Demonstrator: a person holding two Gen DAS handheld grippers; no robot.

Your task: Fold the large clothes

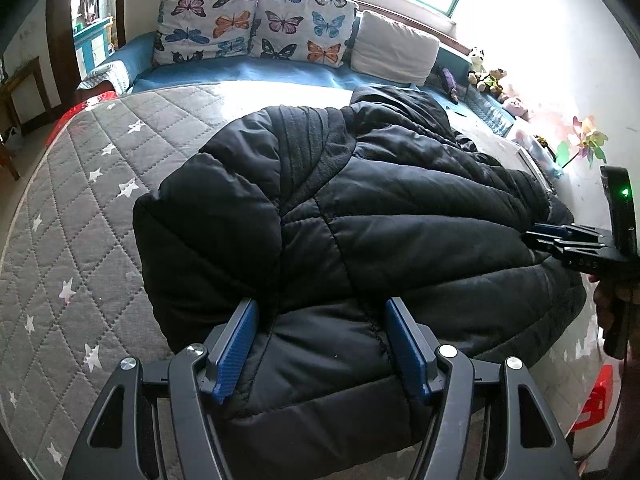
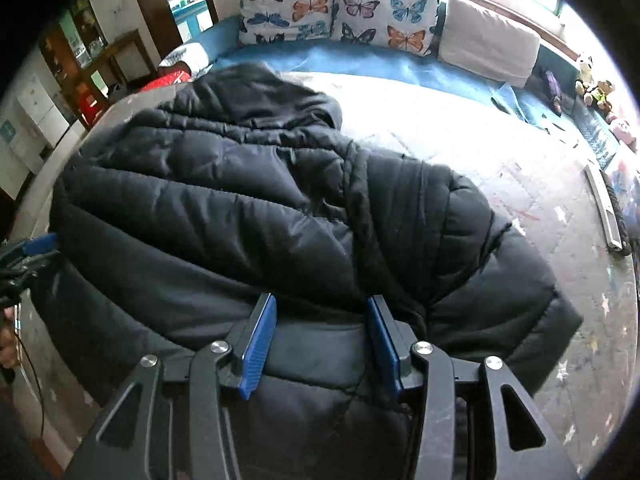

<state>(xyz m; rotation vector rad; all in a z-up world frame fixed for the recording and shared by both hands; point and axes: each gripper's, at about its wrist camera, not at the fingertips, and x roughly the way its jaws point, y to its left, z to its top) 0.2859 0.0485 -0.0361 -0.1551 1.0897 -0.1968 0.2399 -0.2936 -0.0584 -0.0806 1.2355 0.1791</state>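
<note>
Black padded jacket (image 1: pixel 360 216) is lying across the bed (image 1: pixel 80 216), filling the frame's middle; left claw (image 1: pixel 320 344) and right claw (image 2: pixel 320 340) are each standing wide, jacket fabric between the pads.

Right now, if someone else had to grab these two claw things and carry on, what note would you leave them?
Left gripper: jaws apart, down on the near edge of the black puffer jacket, fabric between the blue pads, no clear pinch.
Right gripper: the same, further along that near edge.
The jacket lies bunched and partly doubled over on the grey star quilt, hood towards the butterfly pillows.
Done: a rough first fold, by the look of it.
Left: probably grip the near edge with both, fold again, flatten it.
</note>
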